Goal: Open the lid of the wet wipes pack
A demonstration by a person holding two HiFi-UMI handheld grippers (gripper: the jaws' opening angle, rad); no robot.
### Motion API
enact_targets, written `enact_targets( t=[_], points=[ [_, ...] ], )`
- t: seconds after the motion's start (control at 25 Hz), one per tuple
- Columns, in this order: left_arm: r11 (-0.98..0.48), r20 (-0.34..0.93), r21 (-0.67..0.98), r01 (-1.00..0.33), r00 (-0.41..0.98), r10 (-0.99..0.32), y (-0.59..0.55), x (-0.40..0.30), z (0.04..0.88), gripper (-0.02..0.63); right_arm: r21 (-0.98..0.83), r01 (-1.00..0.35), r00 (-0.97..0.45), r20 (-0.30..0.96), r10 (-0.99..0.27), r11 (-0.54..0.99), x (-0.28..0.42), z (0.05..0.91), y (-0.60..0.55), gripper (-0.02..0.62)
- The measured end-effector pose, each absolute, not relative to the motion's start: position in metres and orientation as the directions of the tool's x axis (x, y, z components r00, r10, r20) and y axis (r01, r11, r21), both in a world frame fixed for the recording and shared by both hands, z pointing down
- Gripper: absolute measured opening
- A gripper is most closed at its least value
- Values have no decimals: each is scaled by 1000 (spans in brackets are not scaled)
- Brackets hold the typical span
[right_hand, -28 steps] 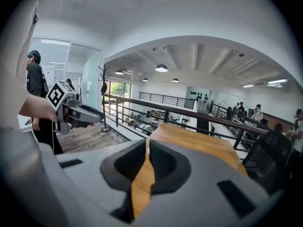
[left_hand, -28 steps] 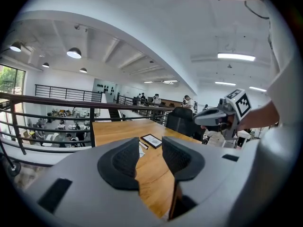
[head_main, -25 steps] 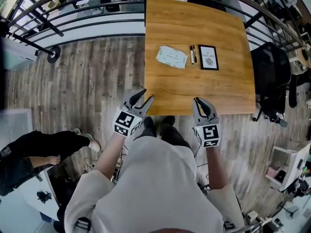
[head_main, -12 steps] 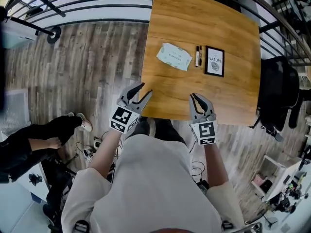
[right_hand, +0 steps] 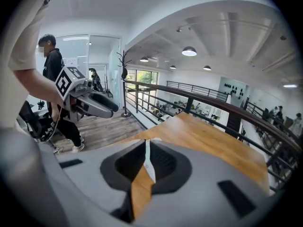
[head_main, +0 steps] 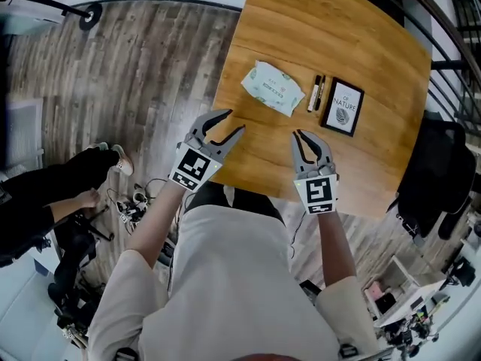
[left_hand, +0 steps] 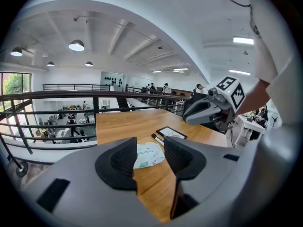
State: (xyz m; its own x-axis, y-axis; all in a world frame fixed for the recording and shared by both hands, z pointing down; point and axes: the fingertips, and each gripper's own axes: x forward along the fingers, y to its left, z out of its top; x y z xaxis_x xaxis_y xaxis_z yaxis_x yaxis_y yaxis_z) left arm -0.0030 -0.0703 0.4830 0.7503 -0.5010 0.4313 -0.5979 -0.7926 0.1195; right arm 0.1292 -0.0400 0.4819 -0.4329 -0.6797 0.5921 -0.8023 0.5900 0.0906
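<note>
The wet wipes pack (head_main: 273,88), pale green and white, lies flat on the wooden table (head_main: 361,36) with its lid down. Both grippers hover over the table's near edge, short of the pack and touching nothing. My left gripper (head_main: 229,124) is open and its jaws are opening, with nothing between them. In the left gripper view the pack (left_hand: 149,155) shows through that gripper's (left_hand: 150,148) gap, farther off. My right gripper (head_main: 308,143) has its jaws almost together. In the right gripper view only a slim gap (right_hand: 146,148) shows a sliver of the pack (right_hand: 148,162).
Two pens (head_main: 317,92) and a black-framed card (head_main: 346,107) lie just right of the pack. A railing (left_hand: 57,98) runs past the table's far side. A person in black (head_main: 45,201) sits on the floor at left. A dark bag (head_main: 443,179) hangs at right.
Both grippers have moved forward and down, from in front of the table to over its near edge. The left jaws stand a little wider.
</note>
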Motion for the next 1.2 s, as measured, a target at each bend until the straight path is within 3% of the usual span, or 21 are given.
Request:
enact_targets(
  t=[0.52,1.2],
  points=[
    [-833,504,81,-547,744,-440,-128,41,553,193,67,-727,-487,652,-582,683,121,554,-104,15],
    [-940,589,-4,-342,758,-279,-168,59,649,233,192,-606,-361,798,-482,772,97,646,-135,29]
  ],
)
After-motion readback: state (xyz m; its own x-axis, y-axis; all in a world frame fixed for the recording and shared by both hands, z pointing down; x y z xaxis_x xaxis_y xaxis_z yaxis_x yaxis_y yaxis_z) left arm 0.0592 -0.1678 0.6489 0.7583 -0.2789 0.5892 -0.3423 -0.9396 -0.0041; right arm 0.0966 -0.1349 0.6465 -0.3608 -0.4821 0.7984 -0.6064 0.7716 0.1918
